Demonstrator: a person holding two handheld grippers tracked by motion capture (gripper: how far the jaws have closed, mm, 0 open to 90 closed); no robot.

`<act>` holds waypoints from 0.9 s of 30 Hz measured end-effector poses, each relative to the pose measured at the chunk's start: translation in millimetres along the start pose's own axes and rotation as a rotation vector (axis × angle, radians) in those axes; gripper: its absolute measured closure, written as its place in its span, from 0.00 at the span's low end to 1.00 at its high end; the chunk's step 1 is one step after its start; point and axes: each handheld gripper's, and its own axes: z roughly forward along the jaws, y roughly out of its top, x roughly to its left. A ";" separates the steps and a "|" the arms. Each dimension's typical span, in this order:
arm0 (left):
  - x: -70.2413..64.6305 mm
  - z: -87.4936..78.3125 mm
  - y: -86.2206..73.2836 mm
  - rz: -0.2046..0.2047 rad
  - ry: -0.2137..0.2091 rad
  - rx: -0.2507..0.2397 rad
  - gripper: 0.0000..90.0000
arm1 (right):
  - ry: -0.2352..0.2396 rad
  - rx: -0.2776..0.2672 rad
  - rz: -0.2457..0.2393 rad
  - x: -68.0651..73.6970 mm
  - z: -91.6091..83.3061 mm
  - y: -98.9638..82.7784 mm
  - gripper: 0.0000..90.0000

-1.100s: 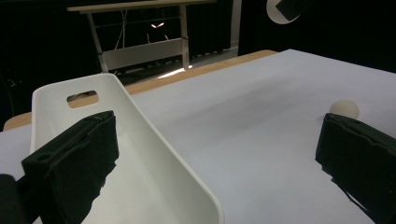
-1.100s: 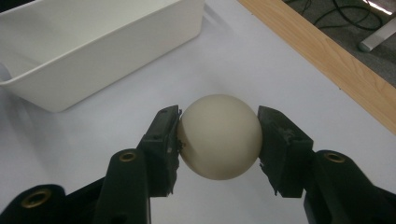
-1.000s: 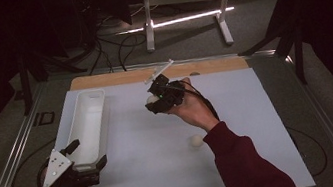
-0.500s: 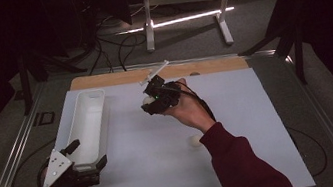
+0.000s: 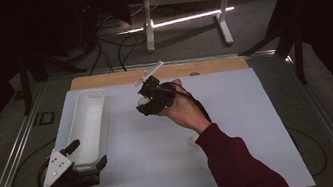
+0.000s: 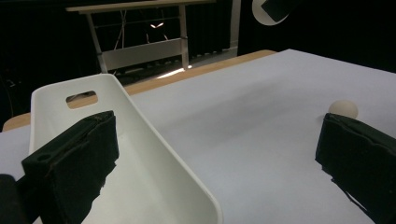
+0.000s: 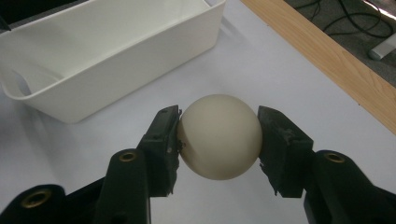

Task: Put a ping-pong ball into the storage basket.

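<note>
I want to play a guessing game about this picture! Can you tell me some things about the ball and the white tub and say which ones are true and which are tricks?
1. The right gripper is squeezing a cream ball between its jaws. True.
2. The ball in the right gripper is already inside the white tub. False: it is held above the white table, beside the tub.
3. The left gripper is at the near end of the tub. True: one jaw is inside it, one outside, and the jaws stand wide open.
4. The tub is full of balls. False: the inside that shows is bare.
5. A second ball lies on the table. True.
6. The table is bright red. False: it is white with a wooden strip at the far edge.
</note>
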 end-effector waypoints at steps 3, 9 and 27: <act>-0.2 0.3 0.0 0.000 0.000 0.001 0.00 | 0.000 -0.004 -0.003 2.2 1.8 2.4 0.56; -0.2 0.3 0.0 -0.001 -0.002 0.002 0.00 | 0.002 -0.004 -0.001 3.1 3.7 6.0 0.56; 0.2 -0.5 0.1 -0.002 -0.002 -0.001 0.00 | 0.006 -0.003 -0.004 10.4 12.8 14.7 0.56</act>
